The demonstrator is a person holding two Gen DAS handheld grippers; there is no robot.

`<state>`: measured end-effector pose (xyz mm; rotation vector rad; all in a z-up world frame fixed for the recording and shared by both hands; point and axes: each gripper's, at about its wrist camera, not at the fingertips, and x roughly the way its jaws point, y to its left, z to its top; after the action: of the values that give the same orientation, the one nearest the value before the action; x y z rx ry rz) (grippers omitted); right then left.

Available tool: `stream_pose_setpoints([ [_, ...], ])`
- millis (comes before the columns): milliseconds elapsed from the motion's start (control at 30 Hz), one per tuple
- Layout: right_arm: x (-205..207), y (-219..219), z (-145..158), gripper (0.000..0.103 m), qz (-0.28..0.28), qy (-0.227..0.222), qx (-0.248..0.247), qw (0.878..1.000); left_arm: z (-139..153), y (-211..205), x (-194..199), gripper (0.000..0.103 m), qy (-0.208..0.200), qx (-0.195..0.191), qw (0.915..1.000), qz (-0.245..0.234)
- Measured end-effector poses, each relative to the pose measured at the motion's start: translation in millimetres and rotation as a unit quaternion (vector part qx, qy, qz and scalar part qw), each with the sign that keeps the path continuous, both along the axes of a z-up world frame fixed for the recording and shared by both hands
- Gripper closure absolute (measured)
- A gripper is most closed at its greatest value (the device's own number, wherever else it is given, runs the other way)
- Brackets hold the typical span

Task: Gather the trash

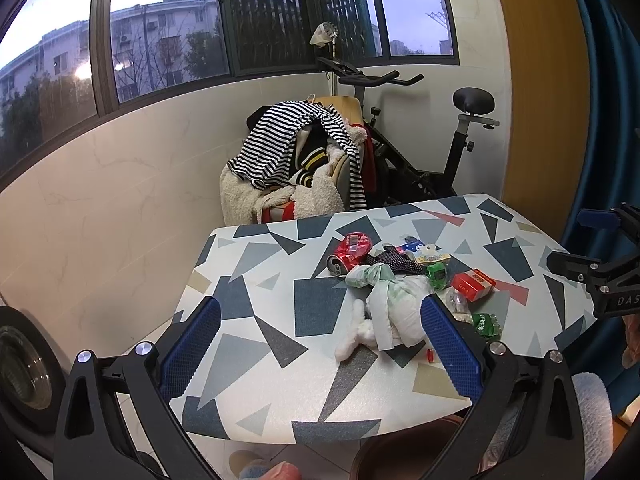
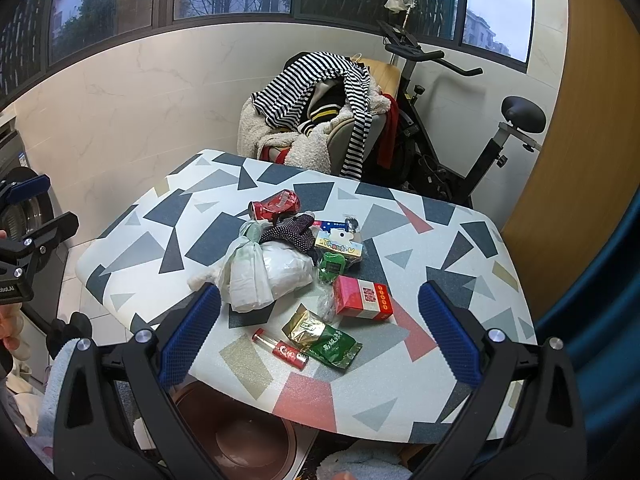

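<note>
Trash lies in a heap on the patterned table: a crushed red can, a white knotted plastic bag, a red carton, a green foil packet, a red tube, a green plastic piece and a dark dotted cloth. The can, the bag and the carton also show in the left wrist view. My left gripper is open above the table's near left part. My right gripper is open above the near edge, empty.
A brown bin stands on the floor under the table's near edge. Behind the table are a chair piled with clothes and an exercise bike. A washing machine is at the left.
</note>
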<state>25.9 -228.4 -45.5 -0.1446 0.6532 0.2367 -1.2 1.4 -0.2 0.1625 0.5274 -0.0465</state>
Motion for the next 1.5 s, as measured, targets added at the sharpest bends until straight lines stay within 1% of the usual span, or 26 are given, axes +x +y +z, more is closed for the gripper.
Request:
stream_pose_setpoints([
  [433, 0, 0, -2, 0.006, 0.0, 0.001, -0.001, 1.0, -6, 3, -1, 0.005, 0.002, 0.0, 1.0, -0.001],
  [600, 0, -1, -5, 0.006, -0.001, 0.002, 0.0, 1.0, -15, 7, -6, 0.005, 0.004, 0.0, 1.0, -0.002],
  [633, 0, -1, -5, 0.006, -0.001, 0.002, 0.0, 1.0, -29, 5, -1, 0.005, 0.006, 0.001, 1.0, -0.001],
  [733, 0, -2, -5, 0.006, -0.001, 0.002, 0.0, 1.0, -31, 5, -2, 0.005, 0.006, 0.0, 1.0, 0.0],
  [867, 0, -2, -6, 0.006, -0.001, 0.002, -0.001, 1.0, -28, 4, -1, 0.005, 0.006, 0.001, 1.0, -0.001],
  [900, 0, -2, -6, 0.006, -0.001, 0.003, -0.001, 1.0, -32, 5, -2, 0.005, 0.006, 0.001, 1.0, -0.002],
  [967, 0, -3, -7, 0.006, -0.001, 0.003, -0.001, 1.0, -28, 4, -1, 0.005, 0.007, 0.001, 1.0, -0.001],
  [1033, -1, -6, -13, 0.006, -0.001, 0.004, -0.002, 1.0, -29, 3, -1, 0.005, 0.009, 0.002, 1.0, -0.002],
  [1300, 0, -5, -11, 0.006, -0.001, 0.004, -0.002, 1.0, -29, 0, 0, 0.005, 0.011, 0.003, 0.9999, -0.003],
  [1400, -2, -6, -10, 0.006, -0.001, 0.005, -0.002, 1.0, -29, 0, 0, 0.005, 0.018, 0.001, 0.9998, -0.001],
  [1500, -3, -10, -18, 0.006, 0.002, 0.007, -0.004, 1.0, -32, 2, 4, 0.005, 0.026, -0.003, 0.9996, 0.003],
])
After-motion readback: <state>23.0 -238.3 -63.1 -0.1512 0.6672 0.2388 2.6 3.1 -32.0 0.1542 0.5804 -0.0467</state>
